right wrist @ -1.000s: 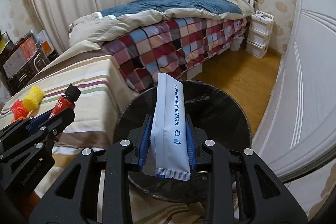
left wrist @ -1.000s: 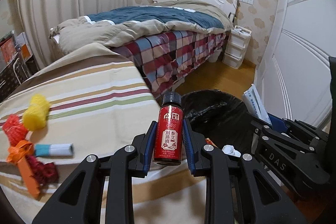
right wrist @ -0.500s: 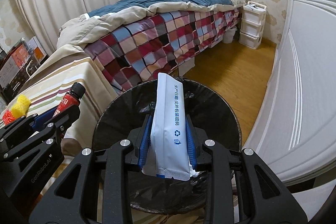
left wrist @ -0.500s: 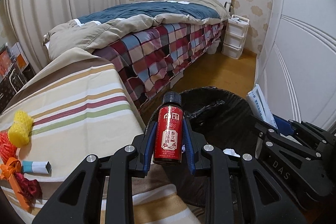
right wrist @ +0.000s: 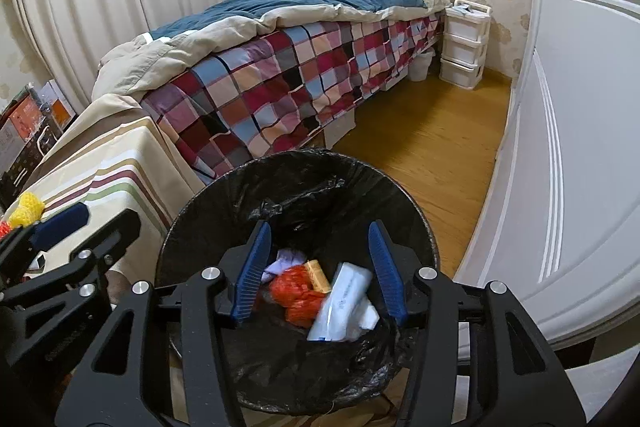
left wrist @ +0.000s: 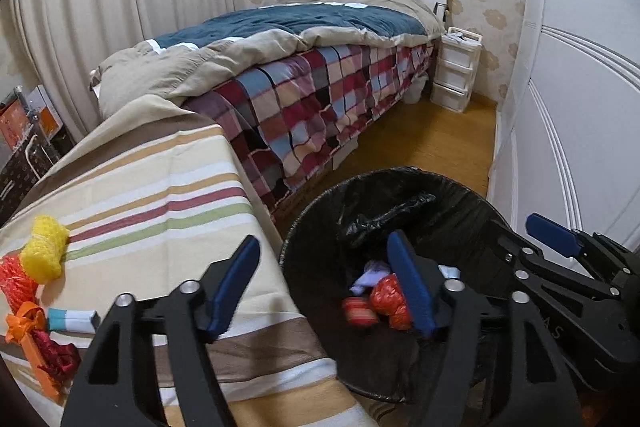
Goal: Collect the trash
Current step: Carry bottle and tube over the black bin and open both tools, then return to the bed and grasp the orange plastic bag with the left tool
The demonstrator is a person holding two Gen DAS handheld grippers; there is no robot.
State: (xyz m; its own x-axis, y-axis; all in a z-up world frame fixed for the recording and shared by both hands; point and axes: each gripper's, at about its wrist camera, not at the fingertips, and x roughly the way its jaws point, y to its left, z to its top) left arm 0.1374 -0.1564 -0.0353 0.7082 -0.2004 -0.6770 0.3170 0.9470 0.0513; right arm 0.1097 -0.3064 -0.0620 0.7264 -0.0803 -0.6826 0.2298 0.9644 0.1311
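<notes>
A black-lined trash bin (left wrist: 452, 195) (right wrist: 224, 211) stands on the floor beside the striped table. My left gripper (left wrist: 324, 287) is open and empty over the bin's left rim. My right gripper (right wrist: 318, 267) is open and empty above the bin. Inside the bin lie a white pouch (right wrist: 340, 303), red netting (right wrist: 298, 291) (left wrist: 390, 301), a blurred red bottle (left wrist: 358, 311) and a pale crumpled scrap (right wrist: 286, 261). On the table remain a yellow net ball (left wrist: 44, 253), orange and red netting (left wrist: 16, 283), a blue-white tube (left wrist: 74, 319) and dark red ribbon (left wrist: 56, 355).
The striped tablecloth table (left wrist: 160, 187) is left of the bin. A bed with a plaid cover (left wrist: 320, 99) lies behind. A white drawer unit (left wrist: 456, 75) stands by the bed. White wardrobe doors (left wrist: 580, 107) close off the right side. Wooden floor (right wrist: 432, 147) lies between.
Both grippers have opened. The red bottle has dropped from the left gripper and the white pouch from the right; both now lie in the bin.
</notes>
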